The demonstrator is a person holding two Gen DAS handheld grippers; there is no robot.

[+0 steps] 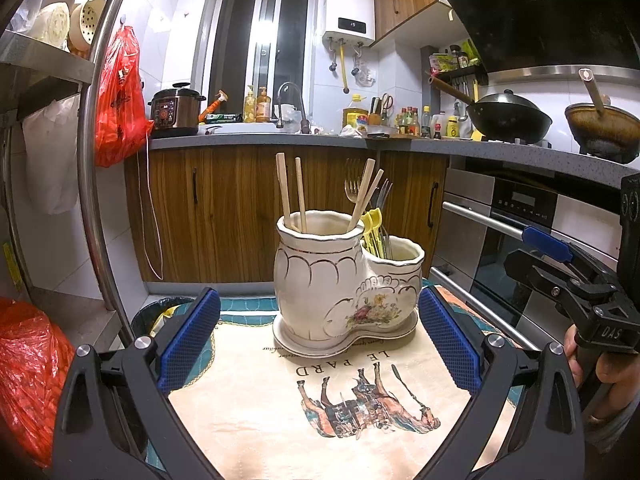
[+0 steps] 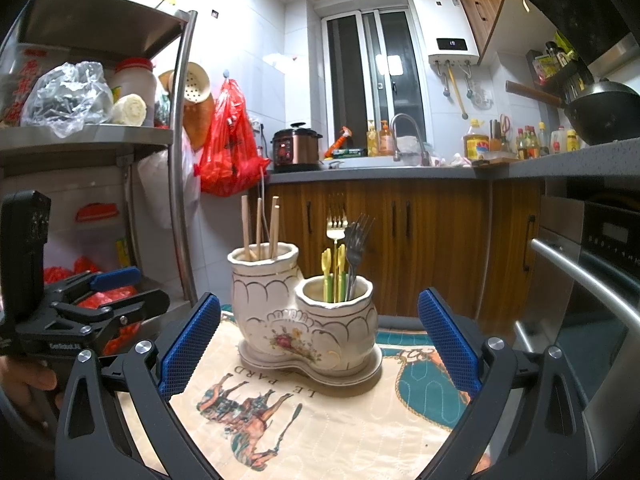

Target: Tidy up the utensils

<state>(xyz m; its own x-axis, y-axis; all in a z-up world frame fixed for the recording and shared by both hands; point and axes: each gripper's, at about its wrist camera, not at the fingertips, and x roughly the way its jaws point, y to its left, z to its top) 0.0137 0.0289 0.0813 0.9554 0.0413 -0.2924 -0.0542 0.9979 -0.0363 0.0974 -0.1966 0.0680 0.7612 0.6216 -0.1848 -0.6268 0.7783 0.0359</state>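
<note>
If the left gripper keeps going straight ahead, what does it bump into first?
Most likely the cream ceramic two-pot utensil holder, which stands straight ahead between the open left gripper's blue pads on the horse-print cloth. Nothing lies in between, though depth is hard to judge.

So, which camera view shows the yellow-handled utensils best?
The right wrist view: the yellow-handled utensils stand in the shorter pot, facing the camera, with little in front of them. In the left wrist view they sit behind the taller pot, partly hidden.
</note>
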